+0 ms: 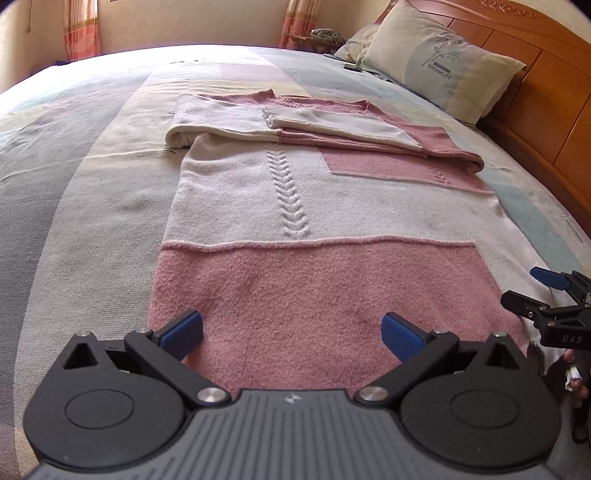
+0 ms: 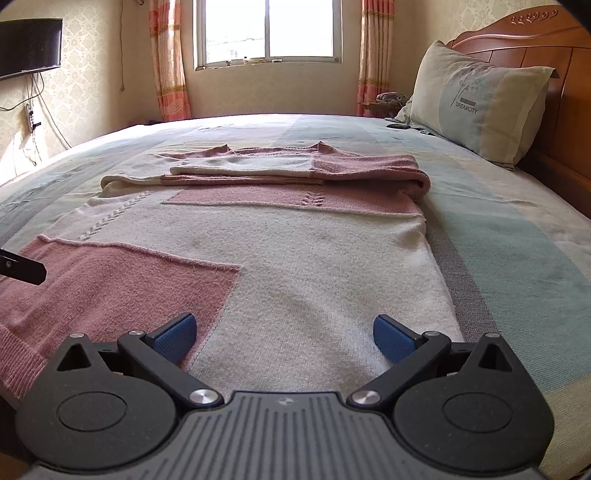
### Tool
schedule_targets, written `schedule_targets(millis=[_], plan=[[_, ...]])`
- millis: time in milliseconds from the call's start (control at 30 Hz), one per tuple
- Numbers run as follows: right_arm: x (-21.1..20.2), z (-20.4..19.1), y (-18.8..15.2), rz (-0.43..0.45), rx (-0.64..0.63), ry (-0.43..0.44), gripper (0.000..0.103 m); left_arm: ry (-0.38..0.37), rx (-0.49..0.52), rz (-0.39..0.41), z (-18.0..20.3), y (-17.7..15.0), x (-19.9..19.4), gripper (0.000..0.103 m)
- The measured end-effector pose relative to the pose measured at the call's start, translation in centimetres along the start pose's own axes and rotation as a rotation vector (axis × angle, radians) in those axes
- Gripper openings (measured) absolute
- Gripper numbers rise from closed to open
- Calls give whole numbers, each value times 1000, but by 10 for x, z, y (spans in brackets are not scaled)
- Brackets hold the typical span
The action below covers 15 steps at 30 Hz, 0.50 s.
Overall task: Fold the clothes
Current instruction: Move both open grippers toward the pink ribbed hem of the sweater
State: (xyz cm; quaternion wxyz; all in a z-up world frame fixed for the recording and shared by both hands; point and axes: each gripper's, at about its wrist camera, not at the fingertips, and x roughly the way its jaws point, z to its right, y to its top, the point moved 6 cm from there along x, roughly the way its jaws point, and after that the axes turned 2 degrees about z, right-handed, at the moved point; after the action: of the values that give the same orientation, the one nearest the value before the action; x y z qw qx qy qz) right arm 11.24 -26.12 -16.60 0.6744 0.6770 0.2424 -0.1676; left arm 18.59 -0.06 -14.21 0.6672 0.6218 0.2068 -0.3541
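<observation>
Left wrist view is showing the wide bed with its pastel striped cover, and on it the pink and cream knitted sweater is lying flat, hem towards me, both sleeves already lying folded across the chest near the collar. So I am judging the sleeve folds to be in place and the body fold to be the step in hand. My left gripper is hovering over the pink hem with its jaws spread wide, holding nothing; my right gripper is hanging likewise over the cream corner of the hem, wide apart and empty. The next move is calling for both to pinch the hem edge and carry it evenly up to the collar. Right wrist view alone is showing the window and wall-mounted screen; the left alone is showing my hand.
</observation>
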Motion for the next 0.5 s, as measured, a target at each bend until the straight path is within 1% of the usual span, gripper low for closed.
schedule_targets(millis=[67, 133, 233, 300, 333, 400, 500], plan=[[-12, 4, -3, -36, 1, 1, 103, 17, 32, 3, 2, -3, -7, 102], [-25, 8, -5, -70, 11, 3, 103, 9, 77, 19, 11, -5, -11, 102], [-51, 14, -11, -67, 56, 39, 103, -32, 140, 57, 29, -5, -12, 102], [-66, 16, -17, -50, 90, 54, 103, -57, 129, 40, 36, -8, -5, 102], [-67, 17, -17, -45, 102, 57, 103, -63, 116, 29, 38, -11, -1, 102], [-63, 20, -13, -41, 117, 58, 103, -36, 109, 58, 39, -17, 2, 102], [-56, 24, -7, -36, 141, 59, 103, -30, 135, 60, 40, -20, 0, 102]])
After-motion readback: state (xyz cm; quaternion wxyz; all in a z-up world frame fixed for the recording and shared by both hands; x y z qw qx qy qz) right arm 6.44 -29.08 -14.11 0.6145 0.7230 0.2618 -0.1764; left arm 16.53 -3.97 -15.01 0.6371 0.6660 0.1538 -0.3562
